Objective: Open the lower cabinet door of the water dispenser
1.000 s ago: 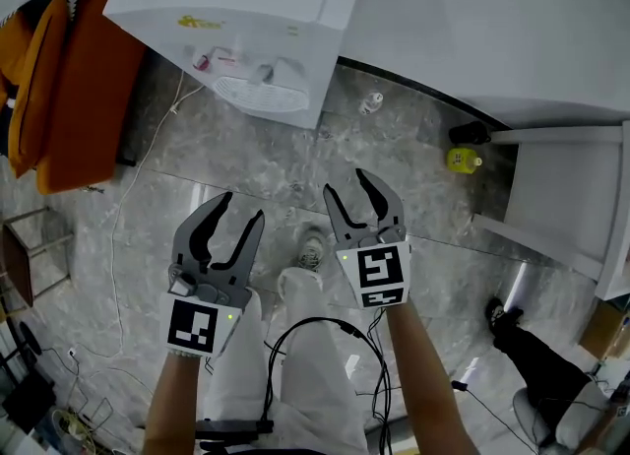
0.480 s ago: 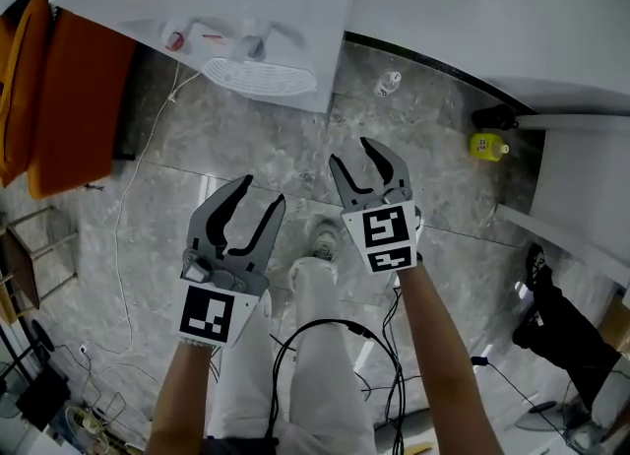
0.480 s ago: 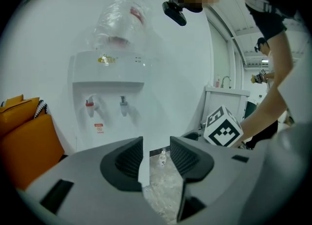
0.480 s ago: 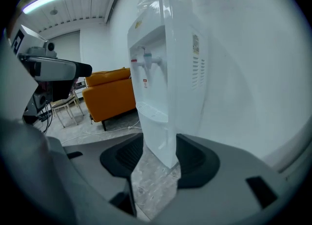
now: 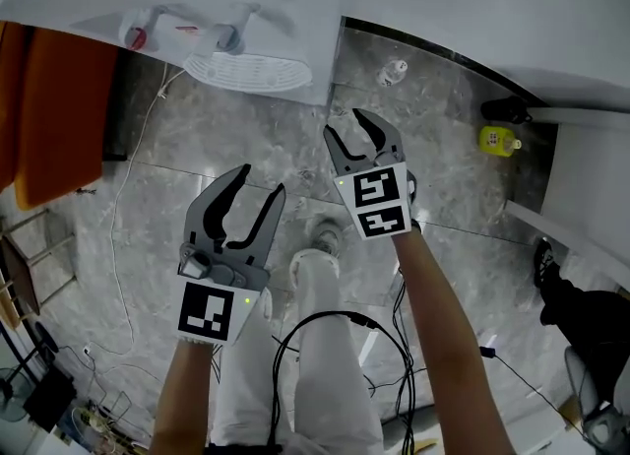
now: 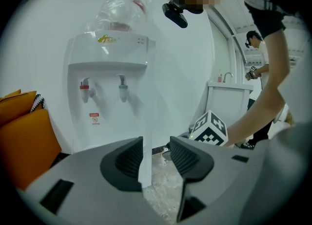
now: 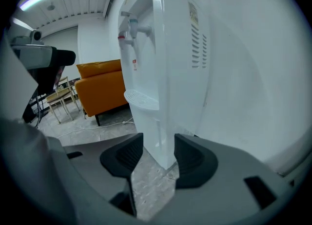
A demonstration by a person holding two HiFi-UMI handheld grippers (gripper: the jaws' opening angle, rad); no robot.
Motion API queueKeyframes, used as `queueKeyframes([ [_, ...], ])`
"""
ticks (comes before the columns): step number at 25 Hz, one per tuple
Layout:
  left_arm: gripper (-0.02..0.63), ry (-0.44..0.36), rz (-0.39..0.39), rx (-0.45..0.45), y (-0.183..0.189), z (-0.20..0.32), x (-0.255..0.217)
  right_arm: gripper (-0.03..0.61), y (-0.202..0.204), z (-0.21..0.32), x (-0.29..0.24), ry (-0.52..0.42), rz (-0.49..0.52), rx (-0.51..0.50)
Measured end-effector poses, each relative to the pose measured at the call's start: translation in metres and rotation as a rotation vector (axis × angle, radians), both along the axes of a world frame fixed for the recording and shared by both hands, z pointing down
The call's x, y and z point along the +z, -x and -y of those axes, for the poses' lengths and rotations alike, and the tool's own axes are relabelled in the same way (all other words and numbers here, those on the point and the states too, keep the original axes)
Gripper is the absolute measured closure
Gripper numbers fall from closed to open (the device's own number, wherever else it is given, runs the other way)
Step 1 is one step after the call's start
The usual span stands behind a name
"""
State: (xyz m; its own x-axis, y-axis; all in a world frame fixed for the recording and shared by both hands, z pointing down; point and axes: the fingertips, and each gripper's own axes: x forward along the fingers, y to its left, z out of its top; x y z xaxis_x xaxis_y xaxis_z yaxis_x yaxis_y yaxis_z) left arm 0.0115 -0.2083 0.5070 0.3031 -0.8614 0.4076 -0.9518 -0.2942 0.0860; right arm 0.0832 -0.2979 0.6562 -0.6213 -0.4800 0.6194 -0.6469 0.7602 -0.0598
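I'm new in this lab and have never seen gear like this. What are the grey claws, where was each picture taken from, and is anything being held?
No robot: a person holds a two-fingered tool in each hand, the left gripper and the right gripper. The top-down picture comes from a camera on the person's head; the other two come from cameras on the grippers, looking along their fingers. Both are open, holding nothing. Ahead stands a white water dispenser on a marble floor, an orange sofa beside it.

In the head view the water dispenser (image 5: 246,0) runs off the top edge, its overhang hiding the lower front.
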Motion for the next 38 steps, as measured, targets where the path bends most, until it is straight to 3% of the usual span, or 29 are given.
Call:
queueKeyframes([
  [15, 0.443, 0.016, 0.031, -0.004, 0.009, 0.013, 0.034, 0.390, 0.030, 0.054, 0.073, 0.026, -0.086, -0.003],
  [23, 0.443, 0.028, 0.023, -0.019, 0.015, 0.008, 0.043, 0.427, 0.041, 0.060, 0.081, 0.030, -0.089, -0.017],
  [38, 0.443, 0.035, 0.016, -0.049, 0.028, -0.006, 0.050, 0.468, 0.037, 0.052, 0.080, 0.085, -0.045, 0.061],
])
